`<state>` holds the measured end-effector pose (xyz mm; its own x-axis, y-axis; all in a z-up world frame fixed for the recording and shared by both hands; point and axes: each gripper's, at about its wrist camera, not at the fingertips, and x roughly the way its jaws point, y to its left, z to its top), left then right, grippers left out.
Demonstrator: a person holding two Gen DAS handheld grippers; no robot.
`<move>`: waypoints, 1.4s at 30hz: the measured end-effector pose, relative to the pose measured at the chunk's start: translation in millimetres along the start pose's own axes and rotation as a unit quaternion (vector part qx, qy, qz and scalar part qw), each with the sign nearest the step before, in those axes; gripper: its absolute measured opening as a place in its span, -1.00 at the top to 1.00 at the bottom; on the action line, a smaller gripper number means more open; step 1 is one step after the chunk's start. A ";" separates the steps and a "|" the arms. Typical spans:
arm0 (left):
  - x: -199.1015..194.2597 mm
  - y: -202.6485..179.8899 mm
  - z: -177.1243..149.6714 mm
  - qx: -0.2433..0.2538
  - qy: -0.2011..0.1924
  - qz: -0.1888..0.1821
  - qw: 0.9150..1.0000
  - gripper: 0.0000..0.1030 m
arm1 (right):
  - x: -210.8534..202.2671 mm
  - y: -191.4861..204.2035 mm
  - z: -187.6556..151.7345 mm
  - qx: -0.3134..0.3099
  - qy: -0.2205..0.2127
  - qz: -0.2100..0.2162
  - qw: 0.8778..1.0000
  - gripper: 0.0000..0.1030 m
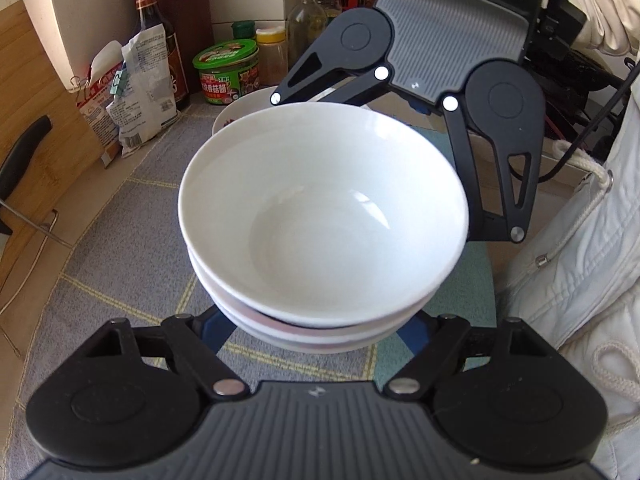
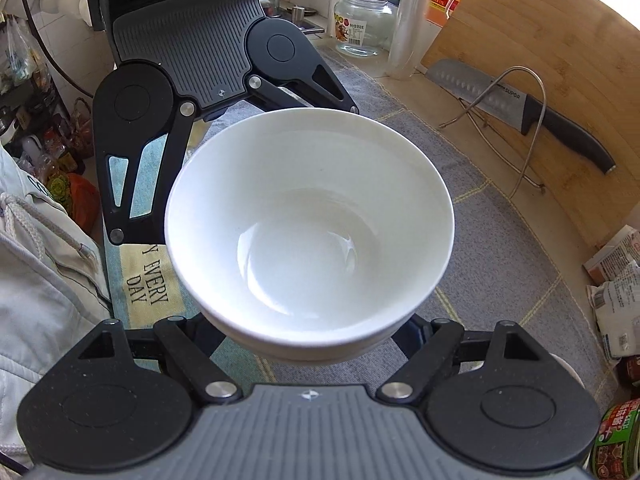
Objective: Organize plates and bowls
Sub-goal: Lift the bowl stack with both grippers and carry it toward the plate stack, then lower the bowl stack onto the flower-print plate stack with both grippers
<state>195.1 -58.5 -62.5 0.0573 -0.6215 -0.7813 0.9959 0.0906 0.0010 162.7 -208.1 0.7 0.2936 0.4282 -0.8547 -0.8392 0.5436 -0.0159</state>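
Note:
A stack of white bowls (image 1: pixel 324 216) fills the middle of both wrist views, its lower bowls showing a pinkish rim. The stack (image 2: pixel 308 216) hangs a little above the grey checked cloth (image 1: pixel 120 248). My left gripper (image 1: pixel 320 334) grips the lower part of the stack from the near side, a blue finger (image 1: pixel 218 332) on each flank. My right gripper (image 2: pixel 312 336) holds the same stack from the opposite side, facing the left one. The fingertips of both are hidden under the bowls. Another white dish (image 1: pixel 236 114) with a red pattern sits behind the stack.
A knife (image 2: pixel 540 116) rests on a wire rack against a wooden board (image 2: pixel 540 52). A glass jar (image 2: pixel 362 20), a sauce bottle (image 1: pixel 156 28), a green tin (image 1: pixel 228 72) and packets (image 1: pixel 136 92) line the back. A person's white jacket (image 1: pixel 580 280) is close beside the bowls.

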 end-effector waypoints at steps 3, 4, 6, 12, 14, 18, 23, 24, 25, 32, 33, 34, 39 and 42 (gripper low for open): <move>5.6 -2.7 12.5 0.003 -0.001 0.001 1.000 -0.61 | -10.3 -6.9 -10.8 0.000 -0.002 -0.002 1.000 -0.70; 8.5 -3.0 17.0 0.004 -0.002 0.001 1.000 -0.61 | -13.8 -9.0 -14.2 -0.001 -0.002 -0.005 1.000 -0.70; 14.2 -3.8 25.8 0.007 -0.002 0.000 1.000 -0.61 | -18.8 -11.7 -19.3 -0.003 -0.001 -0.012 1.000 -0.70; 33.3 -8.0 53.3 0.025 -0.013 -0.007 1.000 -0.61 | -37.4 -28.5 -43.0 0.009 0.002 -0.030 0.999 -0.70; 40.5 -9.0 62.5 0.034 -0.017 -0.009 0.999 -0.61 | -44.0 -35.2 -52.8 0.015 0.004 -0.038 0.999 -0.70; 55.7 -7.5 79.9 0.049 -0.028 -0.017 0.998 -0.61 | -56.6 -46.5 -69.3 0.028 0.007 -0.053 0.998 -0.70; 74.2 -6.5 99.4 0.062 -0.033 -0.025 0.997 -0.61 | -67.0 -58.0 -87.3 0.034 0.014 -0.071 0.997 -0.70; 78.5 -6.4 102.8 0.063 -0.033 -0.026 0.997 -0.61 | -67.6 -60.4 -90.3 0.035 0.016 -0.074 0.997 -0.70; 82.0 -6.3 105.2 0.063 -0.034 -0.025 0.997 -0.61 | -68.2 -62.7 -93.5 0.034 0.017 -0.077 0.996 -0.70; 104.7 -0.4 116.5 0.062 -0.026 -0.023 0.997 -0.61 | -60.3 -82.9 -109.5 0.040 0.023 -0.076 0.996 -0.70; 108.0 2.1 117.7 0.060 -0.024 -0.023 0.998 -0.61 | -57.0 -87.3 -109.5 0.041 0.023 -0.075 0.996 -0.70; 110.6 4.2 118.3 0.058 -0.022 -0.023 0.998 -0.61 | -55.3 -89.8 -110.1 0.041 0.024 -0.075 0.996 -0.70; 120.5 12.4 121.9 0.052 -0.016 -0.020 0.998 -0.61 | -50.5 -99.8 -114.6 0.043 0.024 -0.072 0.996 -0.70; 125.1 15.8 123.5 0.047 -0.016 -0.020 0.999 -0.61 | -47.7 -105.5 -116.2 0.047 0.024 -0.069 0.996 -0.70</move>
<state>226.6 -230.9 -83.1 0.0174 -0.6473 -0.7620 0.9995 -0.0082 0.0298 184.0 -369.8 -17.2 0.3789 0.3105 -0.8718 -0.7447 0.6616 -0.0880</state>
